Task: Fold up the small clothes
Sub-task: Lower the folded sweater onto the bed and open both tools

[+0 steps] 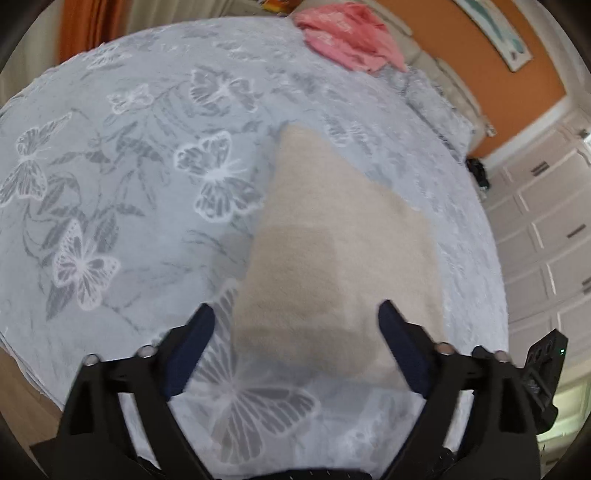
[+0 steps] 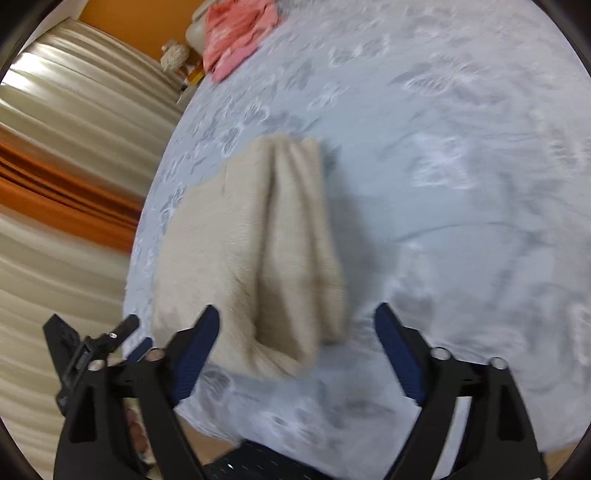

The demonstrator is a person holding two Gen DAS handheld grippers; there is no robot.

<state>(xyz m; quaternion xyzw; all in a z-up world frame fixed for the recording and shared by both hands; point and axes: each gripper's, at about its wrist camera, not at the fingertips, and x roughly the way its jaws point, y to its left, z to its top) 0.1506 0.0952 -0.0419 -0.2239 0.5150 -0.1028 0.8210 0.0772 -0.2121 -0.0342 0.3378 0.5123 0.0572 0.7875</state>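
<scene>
The beige garment (image 1: 325,254) lay flat on the bed (image 1: 129,177), on a pale blue cover printed with grey and white butterflies. In the left wrist view it stretched away from the left tool (image 1: 297,319), its near end lying between and just ahead of the two blue-padded fingers (image 1: 197,339), with the tool's shadow falling across it. The left tool was spread wide and held nothing. Whether its tips touched the cloth could not be told.

In the right wrist view the same garment (image 2: 255,251) showed as a folded piece with a long crease down its middle, sitting ahead of the right tool (image 2: 297,321) and off toward its left finger (image 2: 199,343), whose pad overlapped the garment's near edge. The right tool was likewise spread apart and empty. The left tool's black body (image 2: 88,354) showed just beside it at the bed's edge.

A pink pile of clothes (image 1: 347,35) lay well apart at the far end of the bed, near an orange wall (image 1: 461,55)
</scene>
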